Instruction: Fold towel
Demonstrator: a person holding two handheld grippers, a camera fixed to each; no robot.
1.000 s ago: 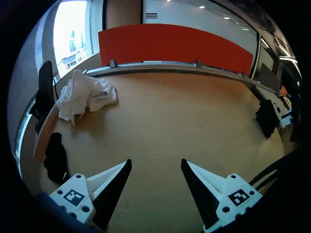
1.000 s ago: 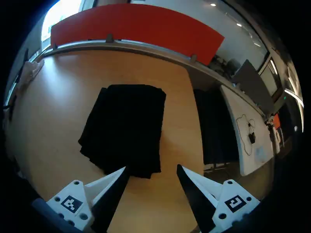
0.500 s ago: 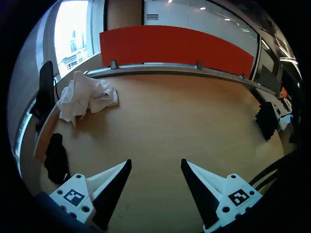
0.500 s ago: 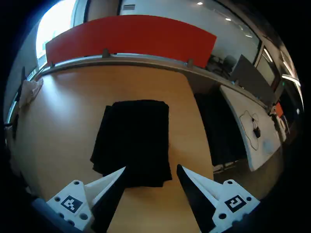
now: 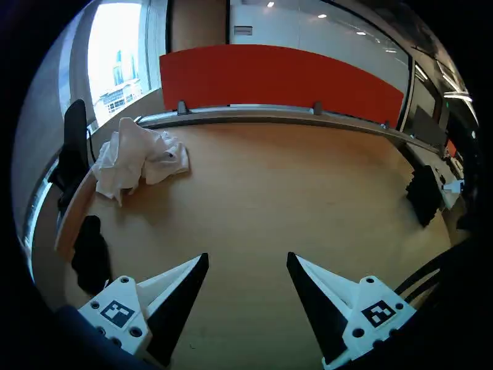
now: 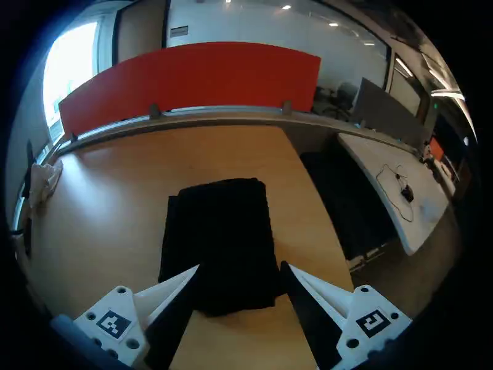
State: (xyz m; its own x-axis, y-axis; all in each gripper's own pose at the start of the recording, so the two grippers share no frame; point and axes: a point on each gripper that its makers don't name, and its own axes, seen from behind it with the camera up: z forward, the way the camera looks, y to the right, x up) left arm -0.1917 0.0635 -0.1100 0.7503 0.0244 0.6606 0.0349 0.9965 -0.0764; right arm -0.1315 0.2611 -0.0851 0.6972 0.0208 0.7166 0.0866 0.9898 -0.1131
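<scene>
A folded black towel lies flat on the wooden table, straight ahead of my right gripper. That gripper stands open above the towel's near end, with nothing pinched between its fingers. In the left gripper view the same black towel appears small at the table's right edge. My left gripper is open over bare wood with nothing between its fingers. A crumpled white cloth sits at the far left of the table, and shows again as a small white cloth in the right gripper view.
A red divider panel on a metal rail closes the table's far edge. A black office chair stands by the window at left, and a dark item hangs at the near left edge. A second white desk with cables lies beyond a gap.
The right gripper has swung and drawn back, so the black towel now sits lower and nearer its fingers. The left gripper view has tilted slightly; the white cloth stays where it was.
</scene>
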